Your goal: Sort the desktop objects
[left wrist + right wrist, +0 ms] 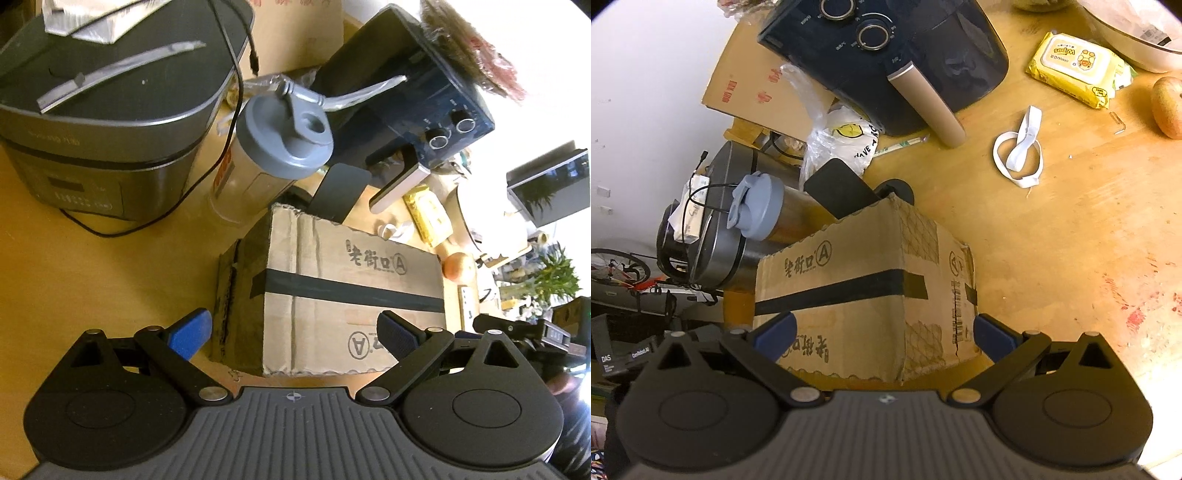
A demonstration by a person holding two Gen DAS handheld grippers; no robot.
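Both tongs first: our left gripper [293, 330] has its blue pads spread wide with nothing between them, one pad over bare wood, the other over the cardboard box [354, 295]. Our right gripper [884, 332] is just as wide, gripping nothing, its pads on either side of the near end of the same box [864, 291]; whether they touch the cardboard we cannot tell.

We go by size now. The wooden bench [1052, 258] carries everything, with red smears on the bare part to the right in the right wrist view. The box lies on it, bottom up or on its side, black tape across one face, printed characters and a circled A. Beyond it sits the dark blue air fryer [942, 55], two ringed dials, tan handle pointing our way. In the left wrist view the grey rice cooker [103, 129] stands toward the left edge, a black cable trailing across it. A flat piece of cardboard [753, 85] leans behind the fryer.

Smaller things: a shaker bottle [258, 162] with a grey flip lid stands between cooker and fryer, close behind the box. A crumpled plastic bag [838, 144] lies by the fryer's base. A black flat object [838, 190] pokes up just behind the box. Right of the fryer we see yellow wet wipes [1075, 70], an apple [1169, 107] near the right edge, and a white strap [1021, 147] looped on bare wood.
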